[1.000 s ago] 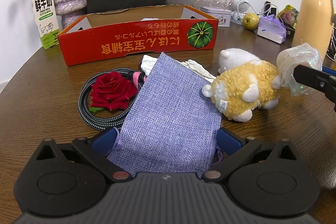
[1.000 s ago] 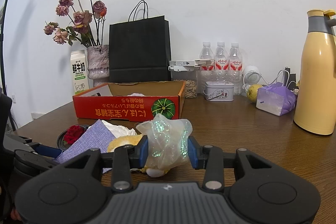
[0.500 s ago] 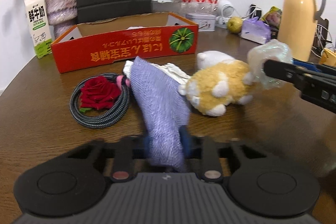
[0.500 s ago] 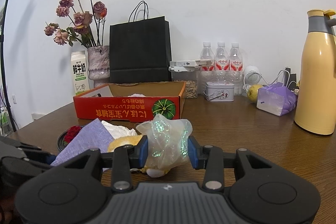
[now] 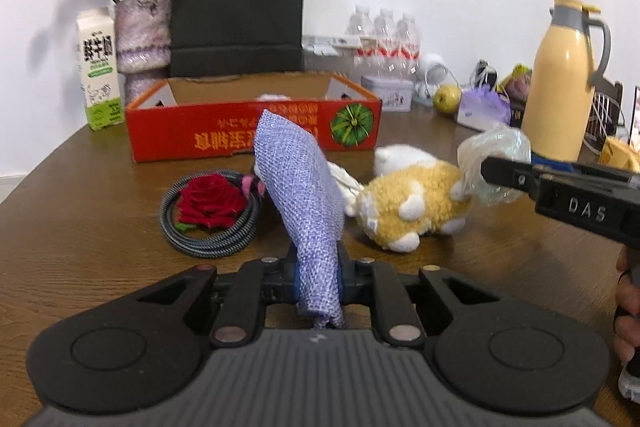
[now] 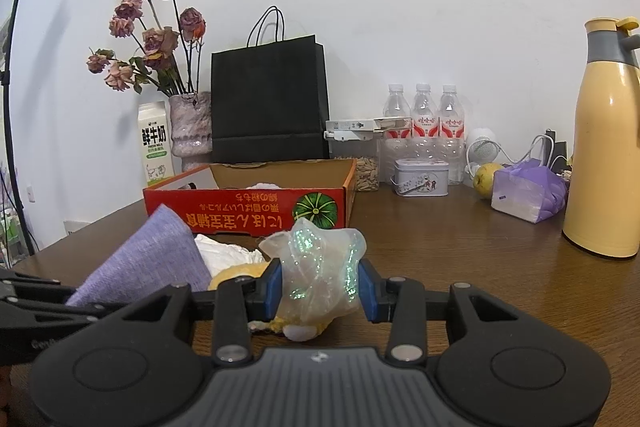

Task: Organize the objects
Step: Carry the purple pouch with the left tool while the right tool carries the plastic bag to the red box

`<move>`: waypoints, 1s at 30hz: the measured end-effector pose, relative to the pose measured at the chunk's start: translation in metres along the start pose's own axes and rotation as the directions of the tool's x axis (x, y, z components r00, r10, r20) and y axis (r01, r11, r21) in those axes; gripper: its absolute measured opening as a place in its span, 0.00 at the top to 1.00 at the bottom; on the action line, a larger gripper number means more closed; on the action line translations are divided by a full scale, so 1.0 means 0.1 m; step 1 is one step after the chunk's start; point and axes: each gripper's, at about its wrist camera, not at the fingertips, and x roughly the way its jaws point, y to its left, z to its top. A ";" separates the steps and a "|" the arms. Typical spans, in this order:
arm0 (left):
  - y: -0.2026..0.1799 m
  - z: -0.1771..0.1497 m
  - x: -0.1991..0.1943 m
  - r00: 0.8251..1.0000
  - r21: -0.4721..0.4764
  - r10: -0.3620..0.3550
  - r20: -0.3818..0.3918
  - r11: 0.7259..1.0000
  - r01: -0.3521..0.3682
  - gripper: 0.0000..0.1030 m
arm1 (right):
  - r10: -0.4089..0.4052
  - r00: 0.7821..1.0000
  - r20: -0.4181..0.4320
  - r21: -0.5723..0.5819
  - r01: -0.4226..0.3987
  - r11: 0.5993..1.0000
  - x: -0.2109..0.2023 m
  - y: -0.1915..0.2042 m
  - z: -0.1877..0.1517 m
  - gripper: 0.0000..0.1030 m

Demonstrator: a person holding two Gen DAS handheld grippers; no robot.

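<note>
Two grippers are both occupied. The left gripper (image 5: pixel 318 277) has its jaws pressed nearly together on the lower end of a lavender woven fabric pouch (image 5: pixel 298 187), which rises from the blue pads as a crumpled, tilted sheet, its top corner reaching in front of the box behind. The right gripper (image 6: pixel 320 291) stands a little wider, its blue pads (image 6: pixel 272 289) pinching a crumpled translucent plastic bag with iridescent green glitter (image 6: pixel 318 267) (the bag bulges up above the fingers). In the left wrist view that gripper enters from the right, the bag beside the rump of a yellow-and-white plush toy (image 5: pixel 416 203) lying on the brown wooden table (image 5: pixel 80 227).

Left of the pouch, a red fabric rose (image 5: pixel 210 201) sits inside a coiled grey braided cable (image 5: pixel 208 247). Some white crumpled material (image 6: pixel 226 253) lies between the pouch and the plush toy. Behind them stands an open red cardboard box with a green pumpkin print (image 5: pixel 252 131); something white shows inside it. Farther back are a black paper bag (image 5: pixel 238 13), a milk carton (image 5: pixel 98 71) and a tall yellow thermos jug (image 5: pixel 560 87).
</note>
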 end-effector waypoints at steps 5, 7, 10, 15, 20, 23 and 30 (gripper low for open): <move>0.06 0.01 -0.13 0.999 -0.038 0.021 0.035 0.999 -0.020 0.85 | 0.011 1.000 0.011 -0.020 -0.011 1.000 -0.02 0.05 0.00 0.64; 0.08 0.03 -0.18 0.999 -0.054 0.021 0.049 0.998 -0.018 0.85 | 0.017 1.000 0.015 -0.030 -0.016 0.999 -0.03 0.07 0.00 0.64; 0.10 0.05 -0.26 0.997 -0.058 0.024 0.070 0.998 -0.020 0.85 | 0.031 0.999 0.022 -0.047 -0.029 0.998 -0.05 0.14 0.01 0.64; 0.14 0.12 -0.32 0.996 -0.066 0.026 0.089 0.998 -0.020 0.85 | 0.049 0.998 0.028 -0.063 -0.047 0.997 -0.05 0.26 0.08 0.64; 0.21 0.25 -0.38 0.993 -0.070 0.030 0.118 0.997 -0.022 0.85 | 0.076 0.996 0.038 -0.084 -0.072 0.994 -0.01 0.43 0.20 0.64; 0.26 0.35 -0.39 0.990 -0.081 0.038 0.133 0.996 -0.027 0.85 | 0.088 0.995 0.044 -0.092 -0.083 0.992 0.03 0.52 0.28 0.64; 0.40 0.57 -0.36 0.987 -0.108 0.052 0.155 0.993 -0.036 0.85 | 0.101 0.993 0.055 -0.098 -0.095 0.991 0.16 0.68 0.46 0.64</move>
